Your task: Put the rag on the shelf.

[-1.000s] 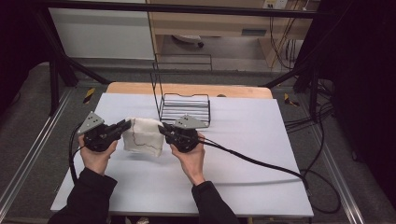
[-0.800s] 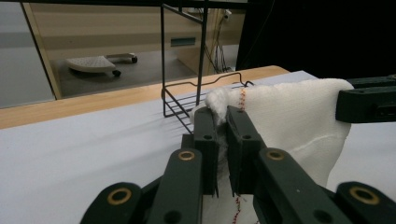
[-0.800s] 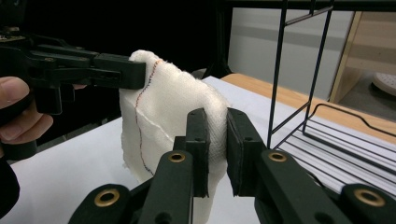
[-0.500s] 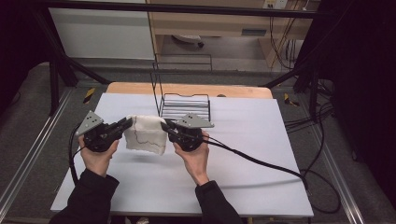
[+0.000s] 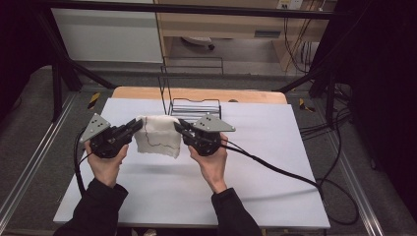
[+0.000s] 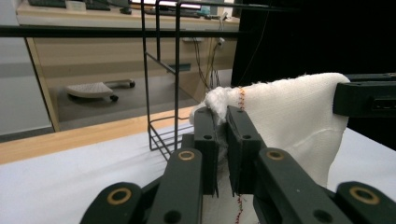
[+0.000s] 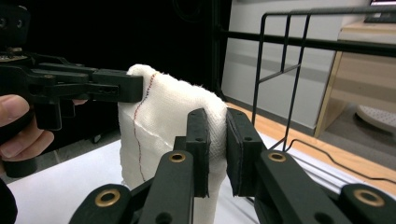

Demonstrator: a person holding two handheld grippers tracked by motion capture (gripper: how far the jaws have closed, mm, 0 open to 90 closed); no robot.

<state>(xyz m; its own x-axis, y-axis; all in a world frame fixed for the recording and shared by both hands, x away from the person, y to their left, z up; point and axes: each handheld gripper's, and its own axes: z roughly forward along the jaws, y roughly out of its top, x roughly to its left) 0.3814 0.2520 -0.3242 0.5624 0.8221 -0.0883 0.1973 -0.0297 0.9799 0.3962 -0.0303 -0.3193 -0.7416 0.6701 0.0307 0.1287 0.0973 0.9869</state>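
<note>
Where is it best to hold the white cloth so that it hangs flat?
Probably by its two top corners, one from each side, as now: the left hand-held gripper and the right hand-held gripper pinch the upper edge of the white cloth, which hangs spread between them.

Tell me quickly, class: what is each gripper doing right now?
Left gripper: jaws shut on the cloth, at one top corner.
Right gripper: jaws shut on the cloth, at the other top corner.

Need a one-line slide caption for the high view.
Left tool and right tool hold a white cloth stretched above the table, before a wire rack.
</note>
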